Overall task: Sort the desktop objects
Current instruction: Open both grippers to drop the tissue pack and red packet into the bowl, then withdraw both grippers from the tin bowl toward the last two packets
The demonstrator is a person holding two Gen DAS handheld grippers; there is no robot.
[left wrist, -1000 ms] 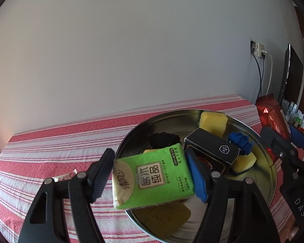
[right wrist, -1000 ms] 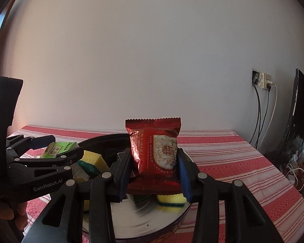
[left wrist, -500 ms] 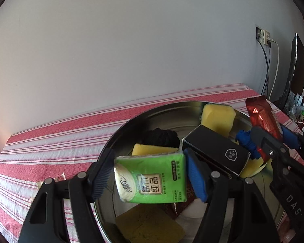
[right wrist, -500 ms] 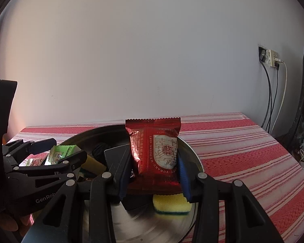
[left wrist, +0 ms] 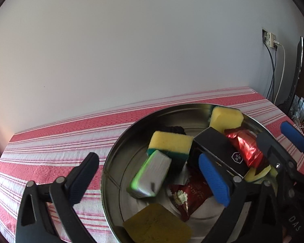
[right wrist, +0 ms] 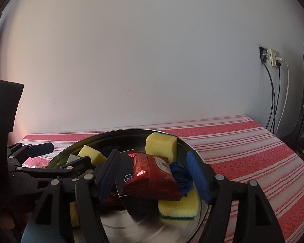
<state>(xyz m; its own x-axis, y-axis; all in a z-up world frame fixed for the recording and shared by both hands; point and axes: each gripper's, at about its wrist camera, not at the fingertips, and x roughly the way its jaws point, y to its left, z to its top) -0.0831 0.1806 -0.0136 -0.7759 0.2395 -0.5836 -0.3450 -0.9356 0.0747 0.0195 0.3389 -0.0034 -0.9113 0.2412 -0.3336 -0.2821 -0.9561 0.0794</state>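
Jaws spread wide on both sides: the left gripper and the right gripper hang empty over a round metal tray on a worktop laid with red striped cloth. Between the left gripper's open fingers a green tissue pack, blurred, lies tilted against a yellow sponge. In front of the right gripper a red foil snack packet lies across a black box, touching a blue hair tie; a second sponge leans at the tray's far rim and a third lies flat beneath the packet.

Everything here looks light. The tissue pack is probably soft and slick in its wrapper, best pinched across its short sides; the foil packet seems crinkly, slippery and easily crushed, so its flat middle or a sealed end would be the place to hold. Sponges should squash and spring back. The box looks stiff, with firm edges to grip.

Room inside the tray is tight, the items overlapping, and the raised rim would catch a low finger. Outside it, the cloth runs open toward the wall and to the right, where cables hang beyond the worktop's end.
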